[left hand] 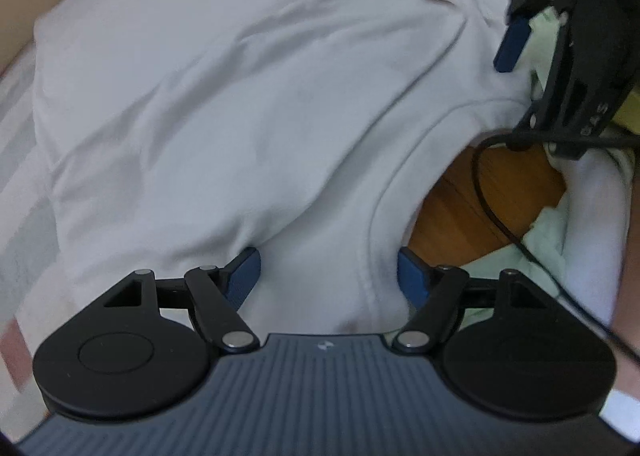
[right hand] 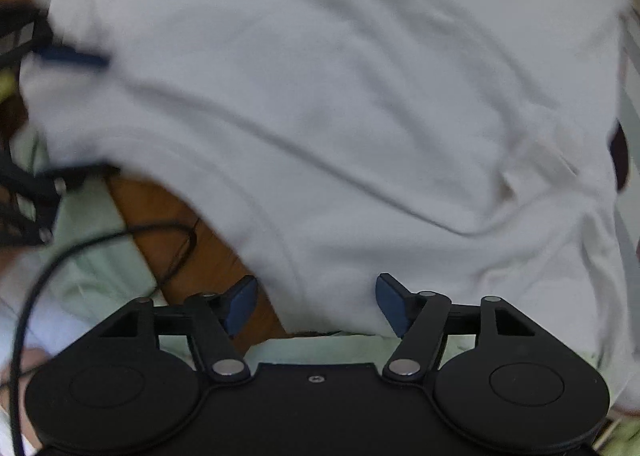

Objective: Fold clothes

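So the white t-shirt (left hand: 224, 104) is spread over what looks like a bed, with striped bedding (left hand: 16, 216) at the far edges and a brown wooden bit (left hand: 492, 208) showing under the near hem. Its long axis seems to run away from both cameras, and the curved, stitched hem edge sits right at the jaws.

The left gripper (left hand: 330, 276) has its jaws spread wide with a fold of that hem between the blue pads, but the pads don't look pressed in, so released. Same for the right gripper (right hand: 316, 302): jaws apart, straddling the hem edge, not clenched. In the left wrist view the right one hangs over the shirt's right-hand side.

Fabric looks like soft cotton knit, matte, loosely creased with long diagonal wrinkles. A pale green cloth (right hand: 100, 268) lies underneath beside the wood, and a thin black cable (right hand: 48, 276) loops across it, so a snag seems possible.

Both hands look equally close to the hem.
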Motion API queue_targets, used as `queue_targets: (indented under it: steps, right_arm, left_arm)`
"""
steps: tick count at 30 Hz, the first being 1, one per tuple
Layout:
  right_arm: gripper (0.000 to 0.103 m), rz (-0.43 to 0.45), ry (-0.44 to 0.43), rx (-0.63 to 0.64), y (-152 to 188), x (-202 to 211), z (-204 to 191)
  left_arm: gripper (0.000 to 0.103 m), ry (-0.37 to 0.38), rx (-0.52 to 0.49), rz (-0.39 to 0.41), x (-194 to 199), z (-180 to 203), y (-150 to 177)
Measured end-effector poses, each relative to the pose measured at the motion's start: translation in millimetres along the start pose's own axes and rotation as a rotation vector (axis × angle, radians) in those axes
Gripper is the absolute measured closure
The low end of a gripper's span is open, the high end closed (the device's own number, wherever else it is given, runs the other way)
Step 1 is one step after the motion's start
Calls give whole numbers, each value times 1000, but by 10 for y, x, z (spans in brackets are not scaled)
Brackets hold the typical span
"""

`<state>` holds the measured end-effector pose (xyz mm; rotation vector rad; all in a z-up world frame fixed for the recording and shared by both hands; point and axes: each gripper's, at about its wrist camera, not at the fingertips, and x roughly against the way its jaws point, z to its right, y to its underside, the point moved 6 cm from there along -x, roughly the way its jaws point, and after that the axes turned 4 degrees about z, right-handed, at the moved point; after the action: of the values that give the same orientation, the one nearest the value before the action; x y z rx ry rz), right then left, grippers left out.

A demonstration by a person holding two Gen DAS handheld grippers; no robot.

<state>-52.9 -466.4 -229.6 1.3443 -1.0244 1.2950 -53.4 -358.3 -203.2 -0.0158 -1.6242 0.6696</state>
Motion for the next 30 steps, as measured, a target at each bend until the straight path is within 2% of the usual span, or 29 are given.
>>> queue_targets:
  steps: [2,3,4,5,6,7,11,14,17,18,19,20,21,22,24,26,27,29,30]
  right_arm:
    - [34,-3,40,63,-21,-48,-54]
    - [40,-5,59,95,-32,-71,-81]
    - [56,-6,79,127,-43,-94,-107]
    - [69,-2,104,172,-47,-97,-131]
    - [86,16,141,246,-34,-57,-149]
    - [86,25,150,291,-16,-12,-157]
    - [86,11,0,256,92,164,-90]
    - [86,8,-62,237,152,204,-29]
    - [85,-6,-73,195,136,42,16]
    - [85,-11,-83,194,133,27,23]
    - [80,-9,-104,183,131,48,37]
    - [71,-7,-125,173,130,70,51]
    - [67,5,-160,155,134,119,79]
    - [69,56,-216,110,142,246,150]
    - [58,230,-289,-31,127,572,388]
    - [36,359,-300,-175,152,789,732]
    - [35,424,-305,-248,167,900,909]
    - [35,534,-300,-396,187,1076,1267]
    - [35,543,-267,-476,167,1030,1433]
  left_arm:
    - [36,-14,-13,5,-23,3,20]
    - [47,-16,4,8,-14,-27,24]
    - [86,-11,36,4,22,-83,13]
    - [91,17,96,-4,72,-169,-7]
    - [91,65,170,8,146,-265,-28]
    - [92,109,228,26,232,-337,-49]
    - [91,202,311,62,422,-457,-27]
    - [91,175,257,13,316,-350,58]
    - [87,134,208,-37,176,-256,90]
    - [85,130,185,-40,184,-233,80]
    - [76,132,159,-39,206,-196,71]
    - [70,149,139,-35,255,-155,65]
    - [58,169,125,-28,313,-118,60]
    - [55,198,125,-8,402,-103,45]
    - [54,263,137,63,630,-120,-35]
    - [44,300,175,134,800,-219,-160]
    - [40,284,206,156,799,-318,-256]
    - [39,244,266,194,772,-512,-440]
    - [39,206,288,196,682,-598,-517]
